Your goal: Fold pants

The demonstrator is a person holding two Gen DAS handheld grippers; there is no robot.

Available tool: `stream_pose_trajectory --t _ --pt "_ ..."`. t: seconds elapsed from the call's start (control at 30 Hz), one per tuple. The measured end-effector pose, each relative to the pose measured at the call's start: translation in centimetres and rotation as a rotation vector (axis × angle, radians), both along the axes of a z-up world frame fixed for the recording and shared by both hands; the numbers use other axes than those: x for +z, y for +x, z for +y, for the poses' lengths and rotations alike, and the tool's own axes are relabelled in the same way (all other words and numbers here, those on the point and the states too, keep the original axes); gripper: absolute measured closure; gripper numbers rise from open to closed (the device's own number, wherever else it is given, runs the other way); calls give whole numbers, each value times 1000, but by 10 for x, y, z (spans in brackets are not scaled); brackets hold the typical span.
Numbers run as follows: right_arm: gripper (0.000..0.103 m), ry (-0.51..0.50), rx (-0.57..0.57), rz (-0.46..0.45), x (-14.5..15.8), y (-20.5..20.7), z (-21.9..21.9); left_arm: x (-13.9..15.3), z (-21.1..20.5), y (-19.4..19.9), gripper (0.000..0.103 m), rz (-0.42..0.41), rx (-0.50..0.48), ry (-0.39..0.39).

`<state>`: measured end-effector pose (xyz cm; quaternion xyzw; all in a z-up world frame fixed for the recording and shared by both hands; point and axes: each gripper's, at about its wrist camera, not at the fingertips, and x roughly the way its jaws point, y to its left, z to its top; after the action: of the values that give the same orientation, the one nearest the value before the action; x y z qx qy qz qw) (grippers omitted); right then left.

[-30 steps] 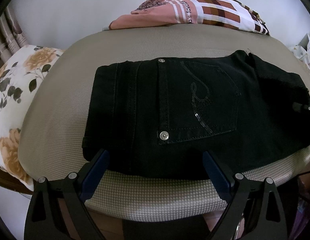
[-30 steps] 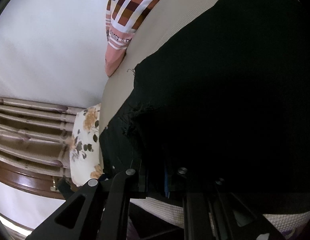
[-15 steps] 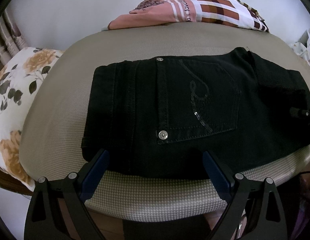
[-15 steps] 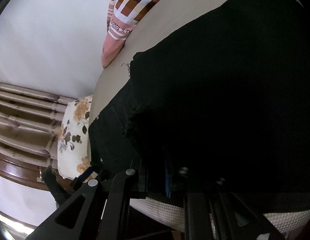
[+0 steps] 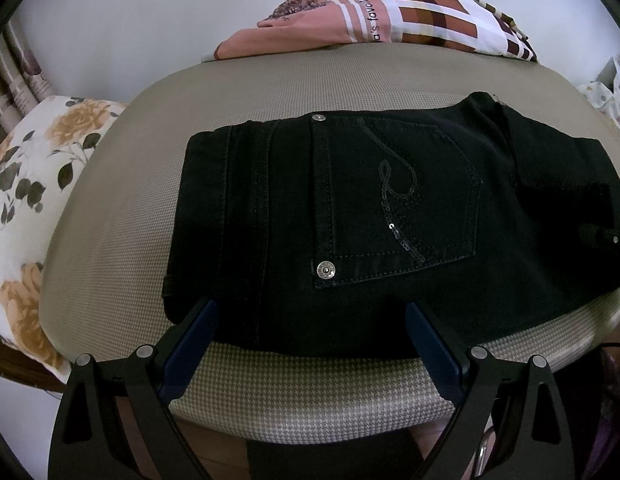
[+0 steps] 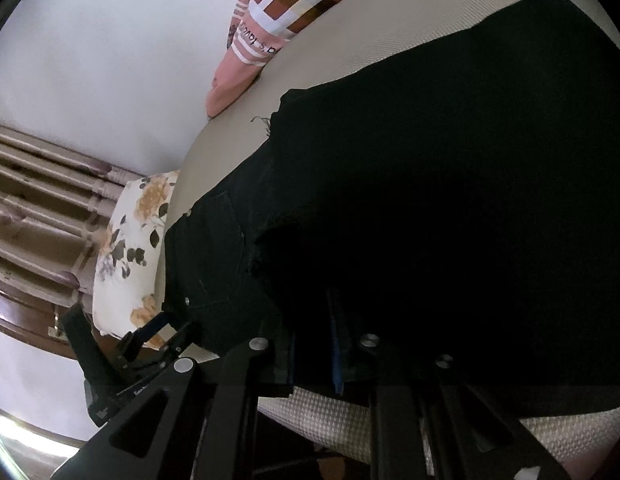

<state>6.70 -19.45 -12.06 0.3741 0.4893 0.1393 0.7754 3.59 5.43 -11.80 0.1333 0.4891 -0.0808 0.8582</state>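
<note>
1. White wall (image 5: 130, 20) backs a grey woven cushion (image 5: 122, 240), with a floral pillow (image 5: 26, 184) at 9 o'clock and a pink checked cloth (image 5: 389, 16) at 12 o'clock in the left wrist view.
2. Black pants (image 5: 369, 220) lie folded on the cushion's middle, back pocket (image 5: 401, 200) facing up.
3. Left gripper (image 5: 310, 320) hovers at 6 o'clock, its jaws wide apart over the near edge of the pants.
4. Right gripper (image 6: 310, 344) has its jaws clamped on black fabric at the pants' 3 o'clock end.
5. Left gripper appears at 8 o'clock in the right wrist view (image 6: 150, 332).
</note>
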Motion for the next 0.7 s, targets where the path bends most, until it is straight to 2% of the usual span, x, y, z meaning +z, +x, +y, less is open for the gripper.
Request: stream_pose_trajectory --t 0.37,0.43,0.6,0.7 --pt "82 -18 47 -3 2 -3 8 -1 -1 1 8 1 -5 8" --pt "78 -6 57 -3 2 -4 9 -1 -1 1 8 2 -4 8" --pt "60 83 125 1 1 -5 10 -1 -1 1 7 3 -3 7" --pt "59 187 121 12 -4 -9 4 -1 -1 1 7 3 -4 8"
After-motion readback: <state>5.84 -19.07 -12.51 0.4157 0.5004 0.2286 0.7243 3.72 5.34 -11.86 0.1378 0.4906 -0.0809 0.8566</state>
